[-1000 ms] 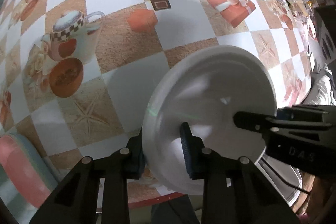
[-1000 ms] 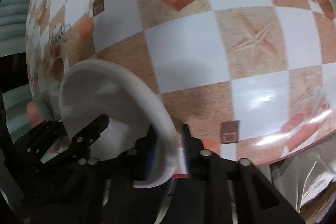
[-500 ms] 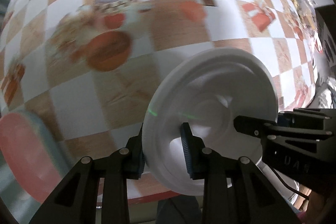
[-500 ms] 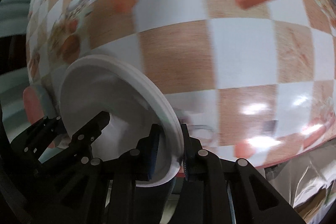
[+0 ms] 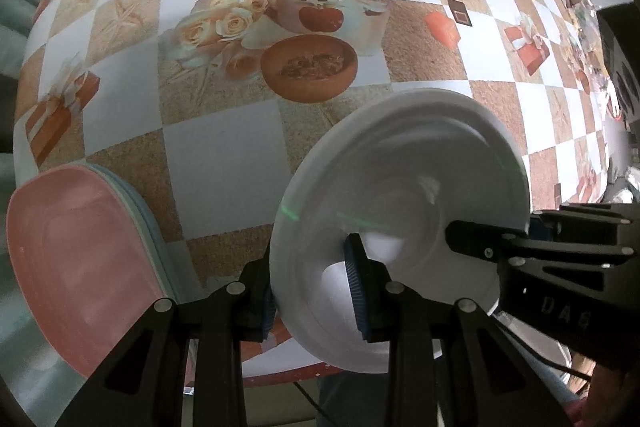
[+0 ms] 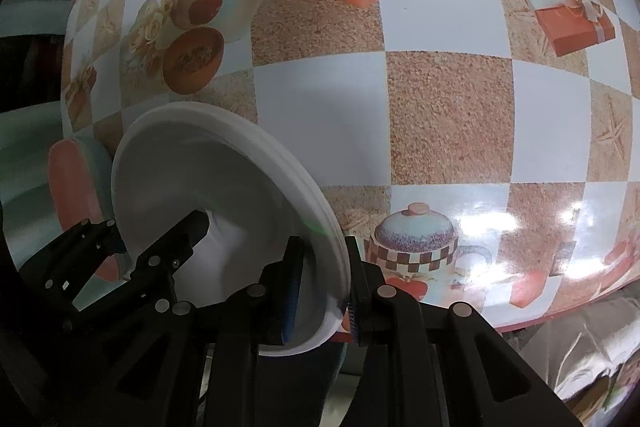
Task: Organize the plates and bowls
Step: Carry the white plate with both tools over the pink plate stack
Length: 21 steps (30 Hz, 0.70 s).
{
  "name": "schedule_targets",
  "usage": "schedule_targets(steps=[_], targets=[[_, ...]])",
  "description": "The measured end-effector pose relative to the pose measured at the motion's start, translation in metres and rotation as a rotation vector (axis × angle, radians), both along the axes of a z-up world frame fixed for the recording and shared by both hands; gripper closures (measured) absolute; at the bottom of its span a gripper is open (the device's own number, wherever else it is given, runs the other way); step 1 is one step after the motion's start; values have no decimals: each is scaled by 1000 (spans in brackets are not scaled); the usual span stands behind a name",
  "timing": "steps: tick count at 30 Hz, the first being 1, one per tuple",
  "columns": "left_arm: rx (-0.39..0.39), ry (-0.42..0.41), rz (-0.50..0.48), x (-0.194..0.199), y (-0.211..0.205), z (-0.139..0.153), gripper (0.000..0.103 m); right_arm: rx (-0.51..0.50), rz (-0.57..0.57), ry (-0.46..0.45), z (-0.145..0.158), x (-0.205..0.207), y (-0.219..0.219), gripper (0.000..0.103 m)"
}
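Both grippers hold one white bowl [image 5: 400, 195] above the table, tilted on edge. My left gripper [image 5: 312, 291] is shut on its near rim, one pad inside the bowl and one outside. In the same view my right gripper [image 5: 532, 239] clamps the opposite rim. The right wrist view shows the white bowl [image 6: 208, 187] with my right gripper [image 6: 324, 287] shut on its rim, and the left gripper [image 6: 132, 255] gripping the far side. A stack of plates with a pink plate [image 5: 80, 259] on top lies at the lower left, close to the bowl.
The table wears a checked oilcloth [image 5: 224, 155] printed with teapots, roses, starfish and gift boxes. Its red front edge [image 5: 288, 377] runs just under the grippers. The pink plate [image 6: 72, 179] shows at the left edge of the right wrist view. Cluttered goods lie at the far right [image 5: 588, 39].
Both grippers have carried the white bowl leftward along the table's front edge. The stack with the pink plate has come much further into the left wrist view. Both grips are unchanged.
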<state>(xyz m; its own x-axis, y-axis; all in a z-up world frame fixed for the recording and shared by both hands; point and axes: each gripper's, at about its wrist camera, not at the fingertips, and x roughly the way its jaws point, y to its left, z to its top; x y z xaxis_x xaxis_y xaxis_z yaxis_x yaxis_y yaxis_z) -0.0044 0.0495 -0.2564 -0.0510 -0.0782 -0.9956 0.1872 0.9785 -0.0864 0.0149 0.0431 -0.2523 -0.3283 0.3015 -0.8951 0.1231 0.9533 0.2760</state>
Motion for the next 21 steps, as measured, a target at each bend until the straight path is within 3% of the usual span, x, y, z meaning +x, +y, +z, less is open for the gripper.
schedule_targets(steps=[21], targets=[[-19,-80,-8,-36,13,53,70,-27,-17,-26,28,-2,3,82]])
